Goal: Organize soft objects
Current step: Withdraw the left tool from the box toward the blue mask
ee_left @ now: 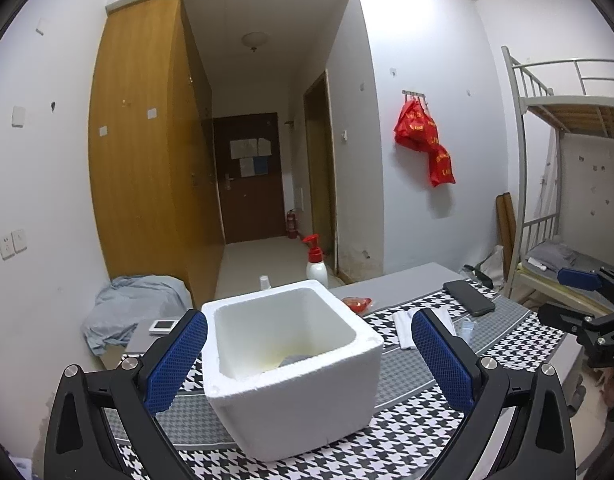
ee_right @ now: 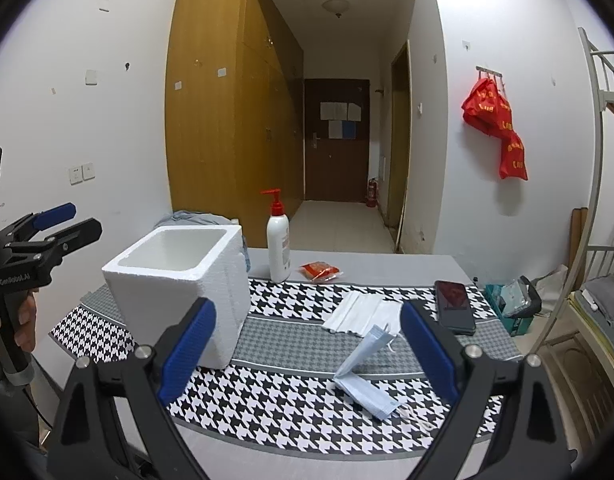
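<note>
Blue mask (ee_right: 365, 376) lies half-folded beside white masks (ee_right: 361, 312), apparently stacked.

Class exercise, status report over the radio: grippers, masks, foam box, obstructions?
Left gripper open, straddling foam box. Right gripper open, empty. Blue mask and white masks on cloth, outside box. Phone beside them; path clear.

From my left wrist camera, the foam box (ee_left: 295, 364) hides most of a grey thing (ee_left: 297, 359) lying inside; I can't identify it. The box wall covers the pump bottle's (ee_left: 316, 261) base. The bunk bed (ee_left: 567, 112) is cut off at the right edge.
</note>
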{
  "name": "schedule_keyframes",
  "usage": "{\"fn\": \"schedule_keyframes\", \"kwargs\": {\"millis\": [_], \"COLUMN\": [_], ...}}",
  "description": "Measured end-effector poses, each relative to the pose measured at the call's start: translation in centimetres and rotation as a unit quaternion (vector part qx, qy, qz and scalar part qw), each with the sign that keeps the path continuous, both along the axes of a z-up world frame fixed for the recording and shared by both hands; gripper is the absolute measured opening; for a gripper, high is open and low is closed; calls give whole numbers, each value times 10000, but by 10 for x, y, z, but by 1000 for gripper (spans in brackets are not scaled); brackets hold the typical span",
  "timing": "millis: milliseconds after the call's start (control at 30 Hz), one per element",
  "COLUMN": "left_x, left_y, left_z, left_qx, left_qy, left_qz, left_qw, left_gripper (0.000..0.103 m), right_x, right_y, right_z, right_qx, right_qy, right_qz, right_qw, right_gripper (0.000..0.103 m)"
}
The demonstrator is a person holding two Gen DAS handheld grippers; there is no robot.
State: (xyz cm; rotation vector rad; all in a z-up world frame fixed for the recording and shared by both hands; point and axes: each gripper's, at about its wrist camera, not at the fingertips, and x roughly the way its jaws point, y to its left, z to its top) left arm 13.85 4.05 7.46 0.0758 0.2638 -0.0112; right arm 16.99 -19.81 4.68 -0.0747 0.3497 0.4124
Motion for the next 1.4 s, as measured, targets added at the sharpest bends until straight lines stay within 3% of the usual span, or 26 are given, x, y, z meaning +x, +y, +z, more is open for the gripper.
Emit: {"fn": "schedule_keyframes", "kwargs": {"millis": [633,867,1400], "left_x": [-19,-27,-19], "left_y": [-9,-13,-39], "left_z": [-17,-31,-59], "left_qx": [-132,-167,-248], "left_qy": [81,-106,-29], "left_qz": [-221,-253,-652], "left_qw": [9996,9995,9976], "left_gripper": [102,102,102], "right_x": [-27,-31,-33], "right_y": [0,-6,-9], "right_z": [-3,-8,-26], "right_qx": [-9,207,326], "right_qy": [-86,-97,-8], "right_qz": [55,-5,-77], "right_qw": [9999,9997,9994], "right_gripper": [96,96,96]}}
